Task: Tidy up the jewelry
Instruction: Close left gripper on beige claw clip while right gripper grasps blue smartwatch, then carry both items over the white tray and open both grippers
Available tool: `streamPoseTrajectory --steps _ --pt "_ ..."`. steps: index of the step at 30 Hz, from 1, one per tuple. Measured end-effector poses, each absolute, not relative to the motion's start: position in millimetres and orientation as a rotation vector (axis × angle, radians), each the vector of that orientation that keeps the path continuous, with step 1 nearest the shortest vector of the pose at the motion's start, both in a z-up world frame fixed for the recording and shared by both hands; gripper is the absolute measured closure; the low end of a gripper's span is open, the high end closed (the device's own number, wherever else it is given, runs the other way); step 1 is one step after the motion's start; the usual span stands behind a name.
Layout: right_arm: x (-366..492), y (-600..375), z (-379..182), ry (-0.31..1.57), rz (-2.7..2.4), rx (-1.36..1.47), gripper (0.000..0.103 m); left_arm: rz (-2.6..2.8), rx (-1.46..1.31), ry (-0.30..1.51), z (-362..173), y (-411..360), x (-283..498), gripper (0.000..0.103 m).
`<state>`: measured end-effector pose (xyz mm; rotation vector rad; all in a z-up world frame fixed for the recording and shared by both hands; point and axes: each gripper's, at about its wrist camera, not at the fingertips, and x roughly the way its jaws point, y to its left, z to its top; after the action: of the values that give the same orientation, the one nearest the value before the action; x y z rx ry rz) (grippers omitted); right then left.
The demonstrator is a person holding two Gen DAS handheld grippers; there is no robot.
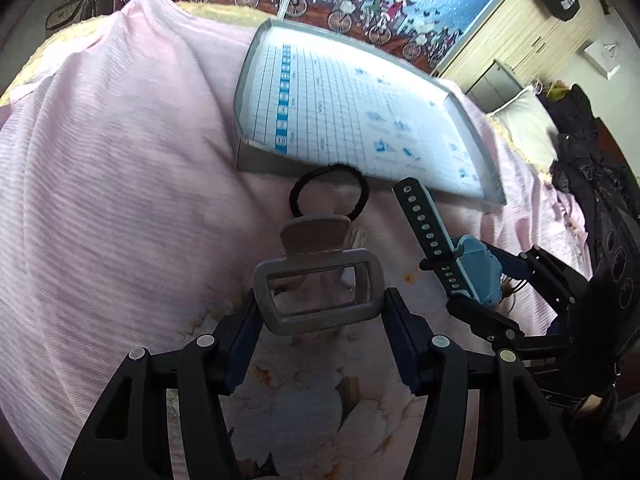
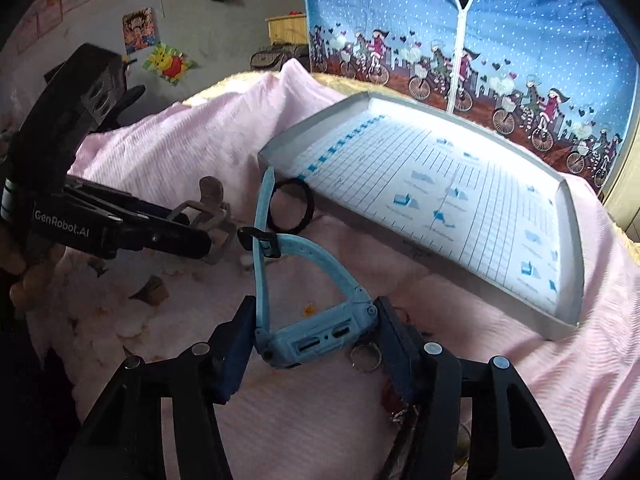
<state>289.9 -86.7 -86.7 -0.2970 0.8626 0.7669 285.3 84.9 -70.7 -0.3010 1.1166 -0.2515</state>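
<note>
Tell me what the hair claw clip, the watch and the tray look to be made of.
Hair claw clip: matte grey-brown plastic, seemingly; smooth moulded frame. Blue watch: plastic case with a flexible, likely silicone, strap that bends and has punched holes. Tray: probably thin card or sheet; folded grey walls, glossy printed grid.

White letters reading "GenRobot.AI" stand on the black body of the left gripper [image 2: 192, 236], seen from the right wrist. On the tray [image 1: 244, 152], the blue column of the printed grid ends in a "10"; the other cells and small print there are too blurred to read.
</note>
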Motion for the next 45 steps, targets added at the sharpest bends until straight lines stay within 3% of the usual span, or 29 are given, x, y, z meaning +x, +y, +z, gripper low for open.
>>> streamPoseTrajectory --steps 12,23,37,40,45 --pt "343.9 -109.5 -69.1 0.717 0.547 -0.082 0.047 -0.2 -0.357 0.821 -46.1 80.2 330.5 0.049" --pt "398.6 -141.4 -93.8 0.771 0.406 -0.022 0.047 -0.165 -0.344 0.889 -86.4 76.4 389.1 0.049" --pt "391.0 -132.7 -106.2 0.822 0.422 -0.068 0.042 -0.158 -0.256 0.953 -97.9 64.7 386.0 0.048" --pt "386.6 -129.9 -99.0 0.795 0.414 -0.083 0.034 -0.159 -0.273 0.951 -95.0 65.0 383.6 0.041" --pt "372.6 -133.4 -84.0 0.74 0.395 -0.097 0.022 -0.157 -0.296 0.926 -81.5 65.7 370.8 0.018"
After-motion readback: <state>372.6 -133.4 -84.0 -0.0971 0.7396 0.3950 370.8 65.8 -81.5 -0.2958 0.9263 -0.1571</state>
